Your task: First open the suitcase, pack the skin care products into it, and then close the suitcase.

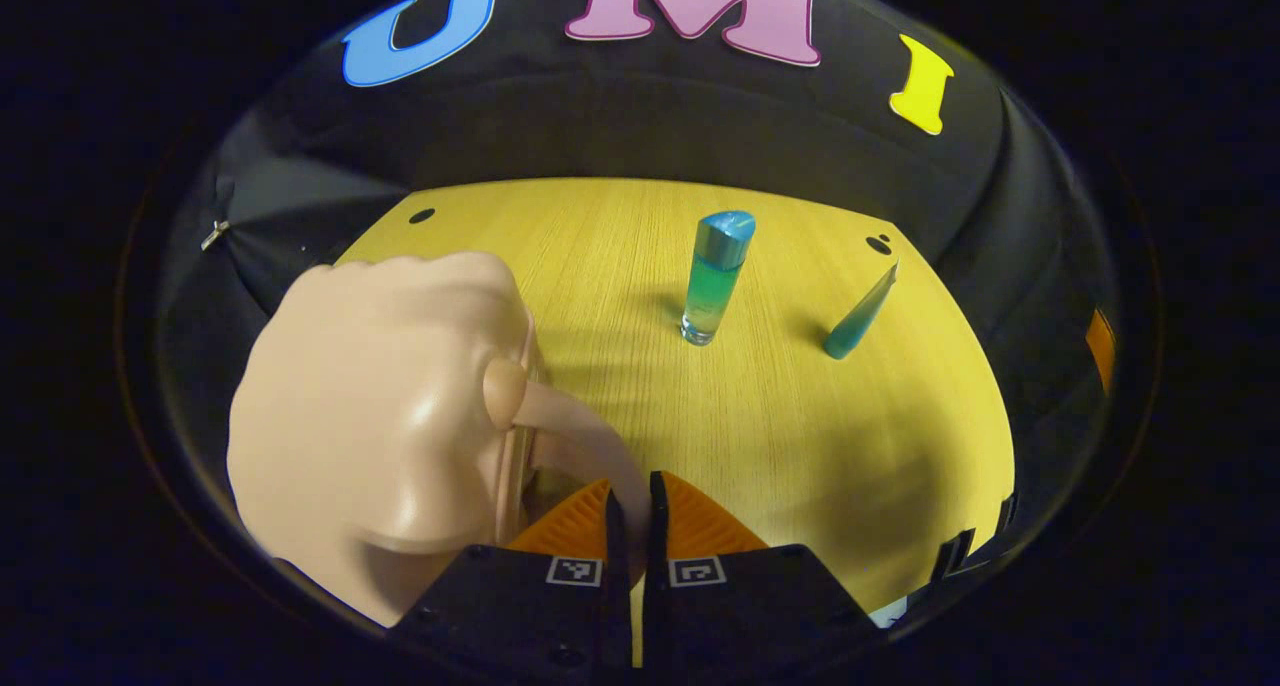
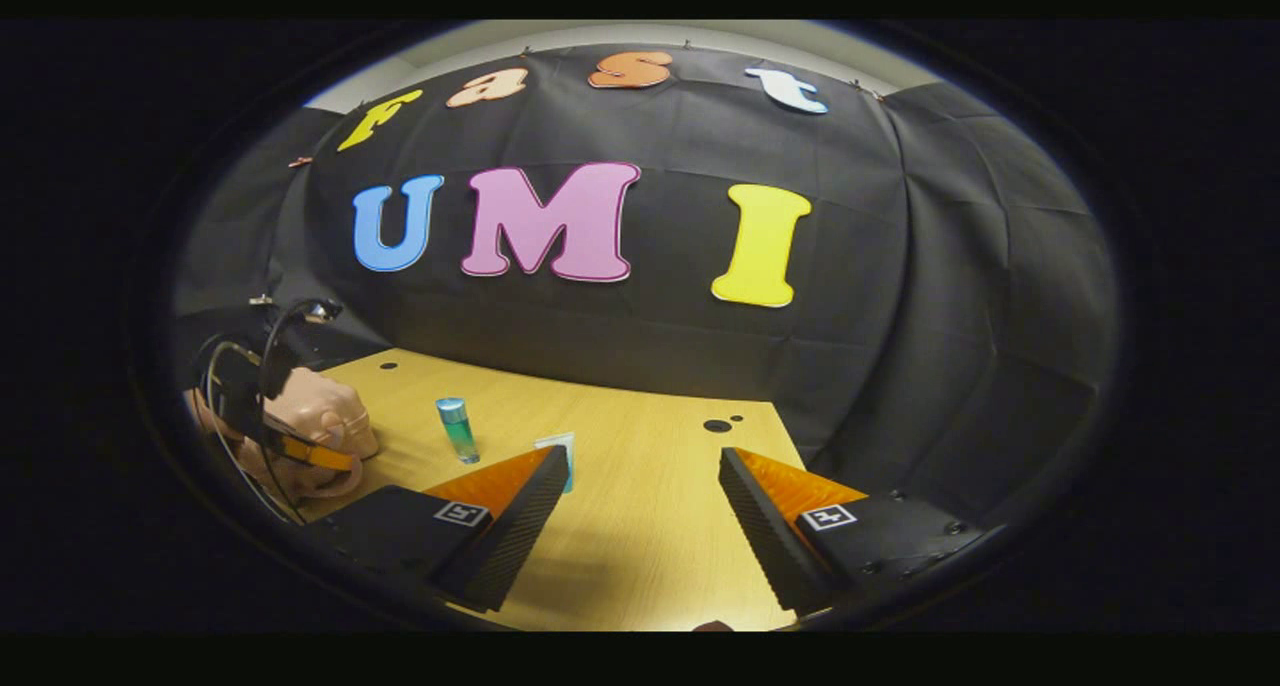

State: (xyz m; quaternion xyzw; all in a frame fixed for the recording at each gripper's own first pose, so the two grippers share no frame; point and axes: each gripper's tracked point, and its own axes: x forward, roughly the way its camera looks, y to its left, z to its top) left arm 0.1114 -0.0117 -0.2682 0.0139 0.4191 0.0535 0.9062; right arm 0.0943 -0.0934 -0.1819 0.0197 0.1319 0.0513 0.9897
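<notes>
Left tongs (image 1: 630, 506) low at the near edge of the wooden bench (image 1: 760, 436), fingers pressed nearly together on the curved handle (image 1: 585, 436) of the peach-coloured suitcase (image 1: 380, 436); the handle runs down between the fingertips, so they look to be pinching it. Suitcase sits at the left of the bench, rounded shell, lid down. Farther back, near the bench's middle, a bottle (image 1: 716, 276) with blue-green liquid and a blue cap stands upright, apart from the suitcase. To its right, a teal tube (image 1: 860, 316) stands on its cap end, leaning right, well apart from the bottle. Open bench lies between the suitcase and both products. Small dark holes (image 1: 878, 245) mark the far corners of the bench. Right tongs (image 2: 640, 506) held over the right part of the bench, fingers spread wide, holding nothing. From the right gripper view the suitcase (image 2: 320, 416) shows far left with the left tongs (image 2: 300, 453) and cables against it; the bottle (image 2: 457, 429) stands beyond, and the tube (image 2: 565, 446) is partly hidden behind one finger (image 2: 500, 526) of the right tongs.
</notes>
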